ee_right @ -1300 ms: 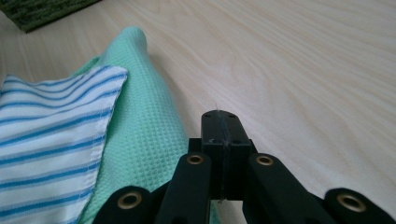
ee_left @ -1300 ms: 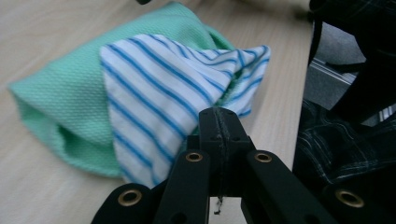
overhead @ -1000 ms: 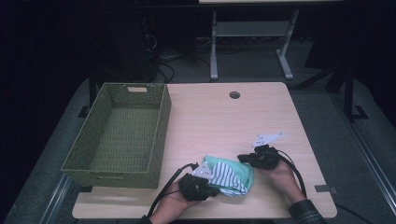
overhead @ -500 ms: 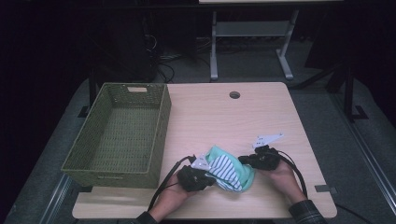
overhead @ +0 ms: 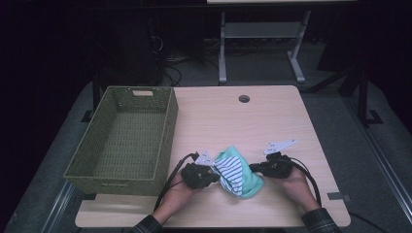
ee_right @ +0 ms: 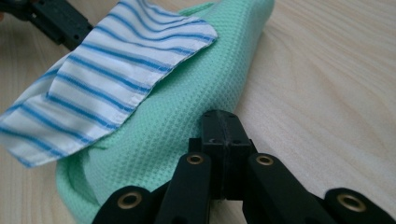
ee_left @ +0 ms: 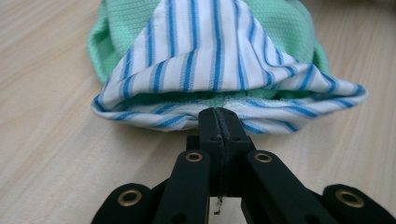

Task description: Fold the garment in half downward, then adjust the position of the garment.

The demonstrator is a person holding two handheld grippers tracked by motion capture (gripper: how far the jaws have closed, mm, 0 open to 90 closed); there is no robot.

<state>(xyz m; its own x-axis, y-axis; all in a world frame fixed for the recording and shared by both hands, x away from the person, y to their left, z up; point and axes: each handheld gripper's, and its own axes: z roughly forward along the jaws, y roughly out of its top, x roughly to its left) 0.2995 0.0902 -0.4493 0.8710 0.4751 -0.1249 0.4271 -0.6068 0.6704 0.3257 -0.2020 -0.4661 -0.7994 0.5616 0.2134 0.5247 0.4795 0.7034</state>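
High view, left to right: a green wicker basket [overhead: 121,138] fills the left side of the wooden table [overhead: 272,121]. Lower centre, the left gripper [overhead: 210,174] has its jaws pressed together on the striped cloth's [overhead: 227,170] edge. The green cloth [overhead: 248,177] lies beneath it, and the right gripper [overhead: 252,168], jaws pressed together, pinches it.

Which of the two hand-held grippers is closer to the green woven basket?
Left. The left gripper sits just right of the green woven basket, clamping the striped cloth. The right gripper lies beyond the cloth bundle, farther right.
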